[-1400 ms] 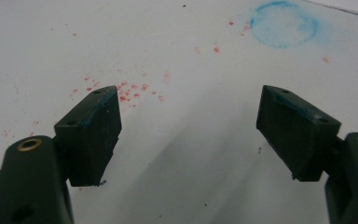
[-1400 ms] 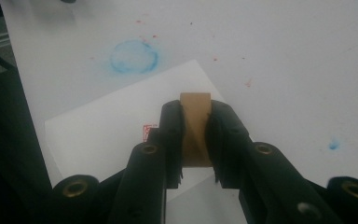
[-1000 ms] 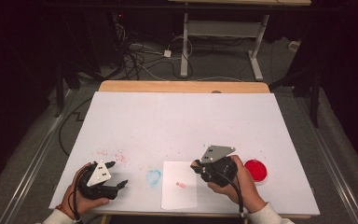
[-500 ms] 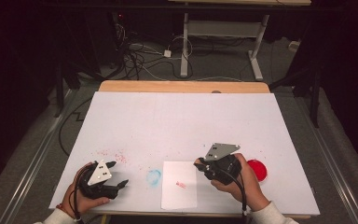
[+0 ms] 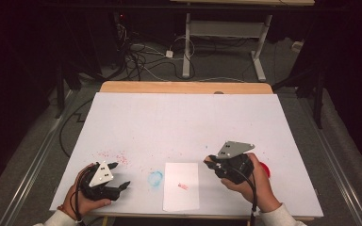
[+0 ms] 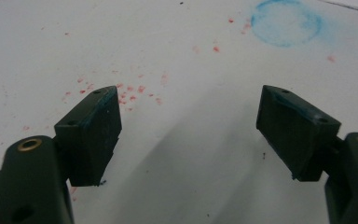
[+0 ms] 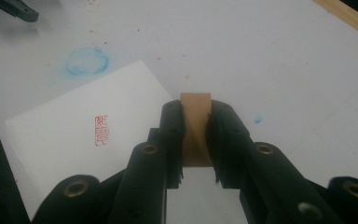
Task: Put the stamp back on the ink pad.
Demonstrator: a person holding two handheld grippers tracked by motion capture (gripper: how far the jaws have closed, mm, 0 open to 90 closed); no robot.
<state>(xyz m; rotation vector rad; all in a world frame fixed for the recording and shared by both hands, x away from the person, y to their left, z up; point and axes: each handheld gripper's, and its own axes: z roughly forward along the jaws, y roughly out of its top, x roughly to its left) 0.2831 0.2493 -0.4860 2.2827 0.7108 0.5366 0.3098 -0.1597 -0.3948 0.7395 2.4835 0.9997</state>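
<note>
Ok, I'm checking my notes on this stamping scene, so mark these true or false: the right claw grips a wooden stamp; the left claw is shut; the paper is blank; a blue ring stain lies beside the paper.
1. The right claw grips a tan wooden stamp block: true.
2. The left claw is shut: false, its jaws stand apart with nothing between.
3. The white paper sheet is blank: false, it bears a small red stamp print.
4. A blue ring stain lies beside the paper: true.

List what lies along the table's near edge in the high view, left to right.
Left gripper → blue ring stain → paper sheet with its red stamp mark → right gripper → red ink pad.
</note>
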